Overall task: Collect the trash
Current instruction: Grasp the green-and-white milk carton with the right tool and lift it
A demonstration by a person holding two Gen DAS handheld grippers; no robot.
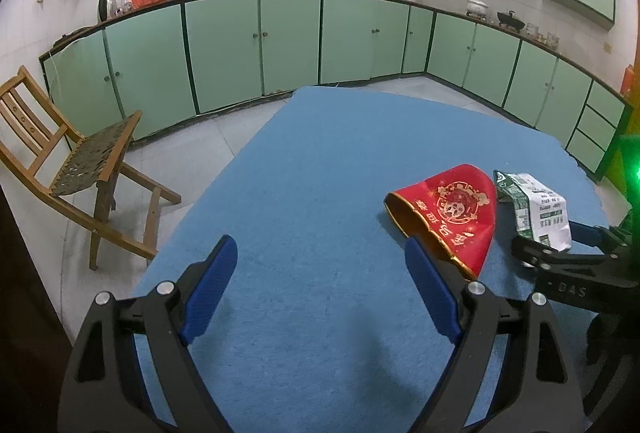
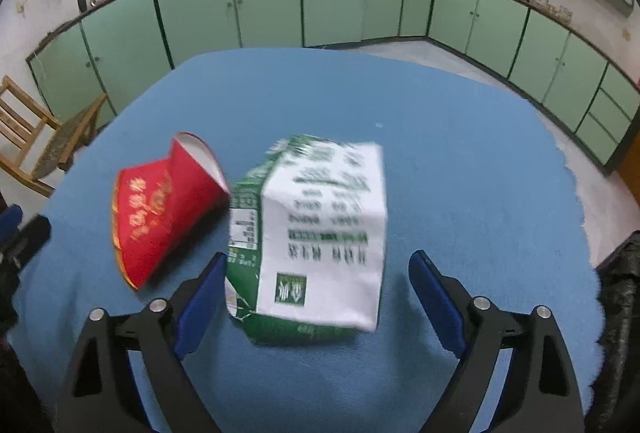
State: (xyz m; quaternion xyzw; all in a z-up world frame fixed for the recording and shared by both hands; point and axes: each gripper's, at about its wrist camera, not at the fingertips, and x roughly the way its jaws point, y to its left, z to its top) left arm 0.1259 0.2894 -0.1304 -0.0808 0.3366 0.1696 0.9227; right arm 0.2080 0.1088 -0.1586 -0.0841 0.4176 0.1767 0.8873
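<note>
The whole thing turns on the crumpled green-and-white carton [image 2: 316,233], which sits right in front of the right gripper [image 2: 316,297], already part way into the gap between its spread jaws. It lies on the blue-covered bench [image 2: 460,137] with its long side running away from the gripper, nearly in line with the fingers, so the jaws would close across its shorter width. The left blue pad [image 2: 200,297] looks to be touching or just beside the carton's green edge, while the right pad [image 2: 436,301] stands apart from the white face, so the carton is off-centre towards the left pad; nothing is pinched yet. Just beside the carton, on its left, a flattened red paper cup [image 2: 160,217] lies on its side, its base end close against the carton's far corner; I cannot tell whether they touch. The left gripper [image 1: 320,289] is also spread wide and holds nothing, hovering over bare blue cloth. From its own view the red cup [image 1: 448,213] lies ahead and to the right, just past its right finger, and the carton [image 1: 532,209] further right again. So I judge the right hand the nearer one for the carton, the left for the cup.
</note>
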